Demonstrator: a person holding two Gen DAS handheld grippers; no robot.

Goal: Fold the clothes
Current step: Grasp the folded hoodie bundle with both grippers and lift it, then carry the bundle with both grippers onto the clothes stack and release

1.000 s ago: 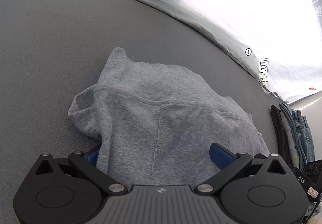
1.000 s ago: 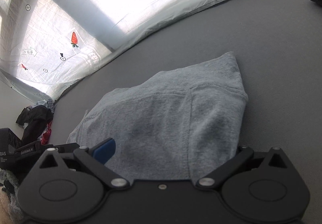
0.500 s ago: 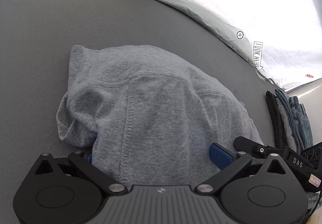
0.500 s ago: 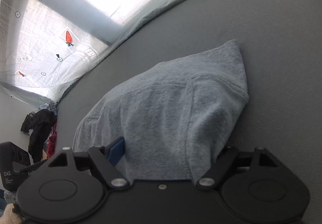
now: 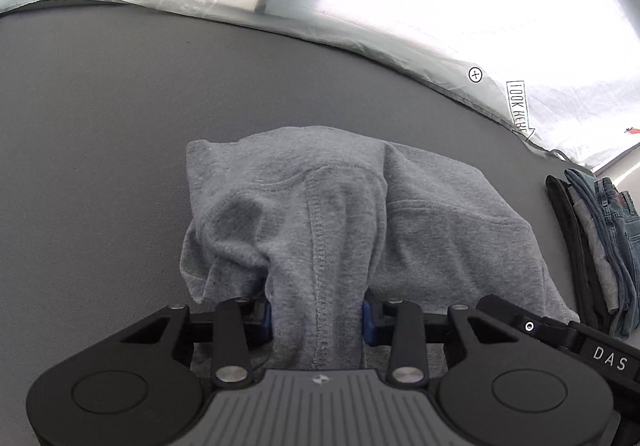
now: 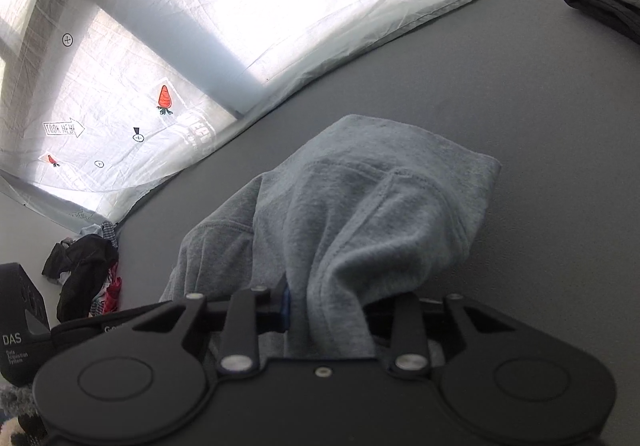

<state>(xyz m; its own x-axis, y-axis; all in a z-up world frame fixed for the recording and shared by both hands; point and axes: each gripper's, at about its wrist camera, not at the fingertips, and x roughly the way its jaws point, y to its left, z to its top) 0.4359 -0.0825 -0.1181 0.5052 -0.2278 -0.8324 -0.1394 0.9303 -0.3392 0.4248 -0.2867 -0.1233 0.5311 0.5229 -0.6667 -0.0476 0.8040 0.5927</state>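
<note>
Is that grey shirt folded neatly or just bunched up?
Bunched up: the grey shirt lies rumpled on the grey table, its fabric gathered between both sets of jaws.

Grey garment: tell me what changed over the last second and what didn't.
Both grippers closed: the left gripper and right gripper, wide open a second ago, now pinch bunched folds of the grey garment, which has gathered and shifted toward them. The grey table and the folded clothes pile at its edge stayed put.

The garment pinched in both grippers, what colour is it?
Plain heather grey, a sweatshirt; the left wrist view shows it best.
</note>
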